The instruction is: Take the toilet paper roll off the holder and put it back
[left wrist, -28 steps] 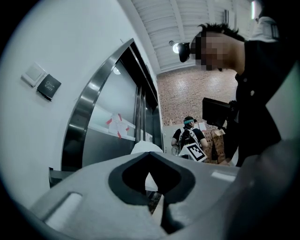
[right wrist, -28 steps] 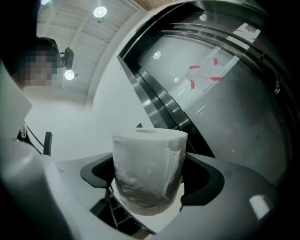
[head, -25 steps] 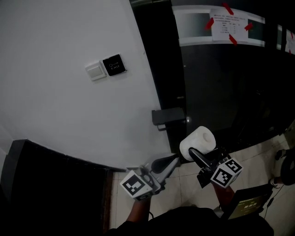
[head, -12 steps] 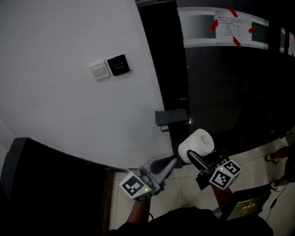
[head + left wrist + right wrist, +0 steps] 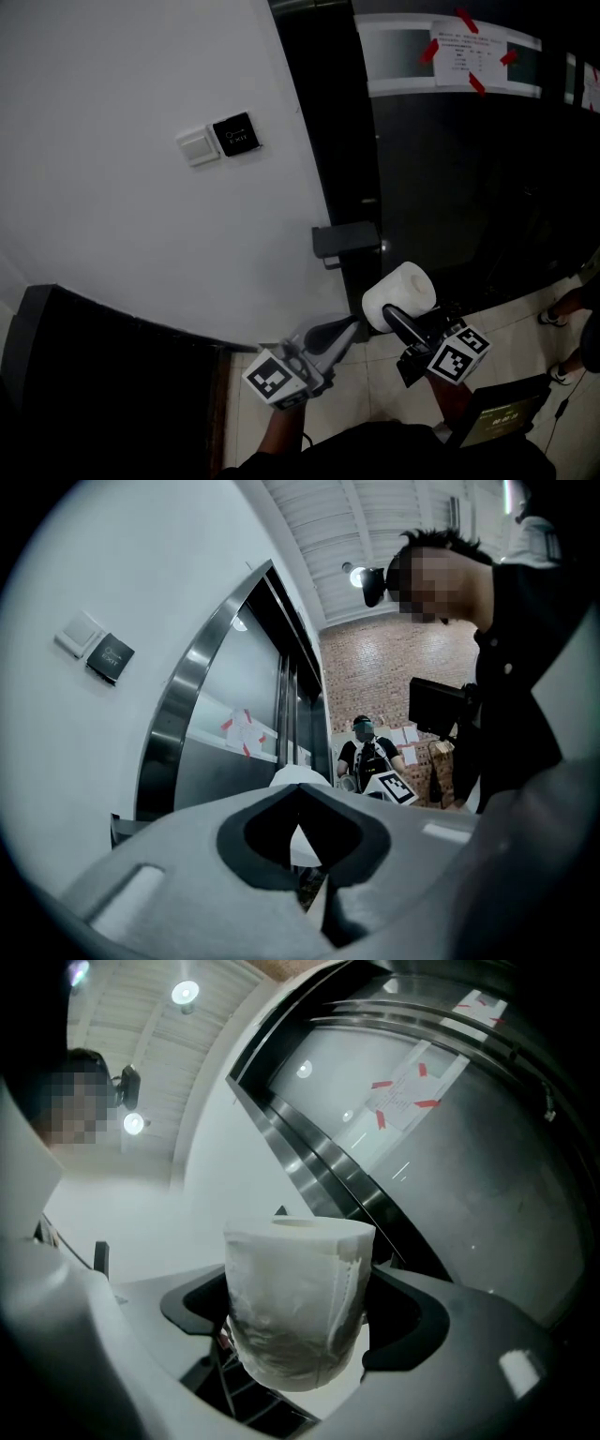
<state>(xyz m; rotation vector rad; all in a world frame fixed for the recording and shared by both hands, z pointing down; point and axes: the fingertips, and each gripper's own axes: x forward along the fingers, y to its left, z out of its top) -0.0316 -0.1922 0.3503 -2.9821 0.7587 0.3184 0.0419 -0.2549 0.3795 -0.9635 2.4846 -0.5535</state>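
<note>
My right gripper (image 5: pixel 397 306) is shut on the white toilet paper roll (image 5: pixel 400 293), holding it in the air just below and to the right of the dark grey holder (image 5: pixel 344 240) on the wall edge. In the right gripper view the roll (image 5: pixel 298 1297) stands upright between both jaws of the right gripper (image 5: pixel 298 1327), pressed from each side. My left gripper (image 5: pixel 349 327) points up toward the roll from the lower left, shut and holding nothing. In the left gripper view the left gripper's (image 5: pixel 300 789) tips meet, and a bit of the white roll (image 5: pixel 298 778) shows past them.
A white switch (image 5: pixel 197 146) and a black panel (image 5: pixel 232 134) sit on the white wall. A dark glass door with a taped paper (image 5: pixel 459 54) fills the right. A dark cabinet (image 5: pixel 94 375) stands lower left. A person's feet (image 5: pixel 565 309) are on the tiled floor at right.
The grippers and the roll keep their places. A person's feet have come into view at the right edge.
</note>
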